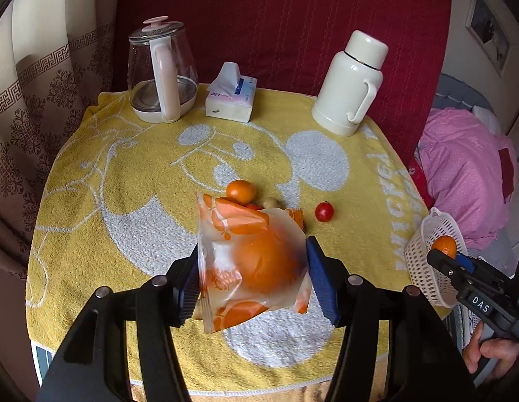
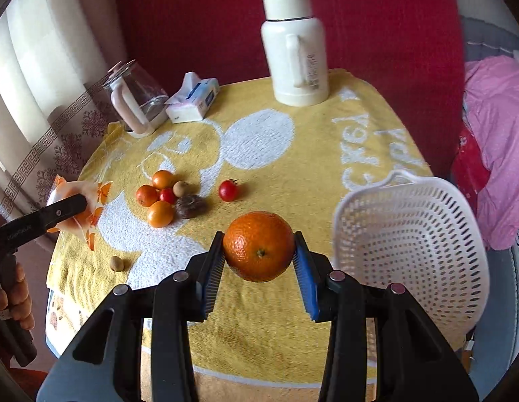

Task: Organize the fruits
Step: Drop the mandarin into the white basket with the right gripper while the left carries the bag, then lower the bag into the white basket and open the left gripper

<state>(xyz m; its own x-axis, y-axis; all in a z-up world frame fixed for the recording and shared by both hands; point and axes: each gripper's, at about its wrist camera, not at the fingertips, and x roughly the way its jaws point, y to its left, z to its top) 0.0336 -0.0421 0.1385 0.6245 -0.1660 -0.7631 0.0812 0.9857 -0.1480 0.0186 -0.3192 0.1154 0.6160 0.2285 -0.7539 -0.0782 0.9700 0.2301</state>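
"DAS" is readable on the right tongs [image 1: 455, 261] body; towel [image 1: 132, 181] lettering is only partly legible. Left tongs [image 1: 252, 278] clamp a printed plastic bag w/ orange [image 1: 256, 264] inside, above the bench. Right tongs [image 2: 259, 261] grip a bare orange [image 2: 258, 246] between the pads, just left of the white basket [image 2: 410, 244]. Small fruits [image 2: 169, 197] are clustered mid-towel.
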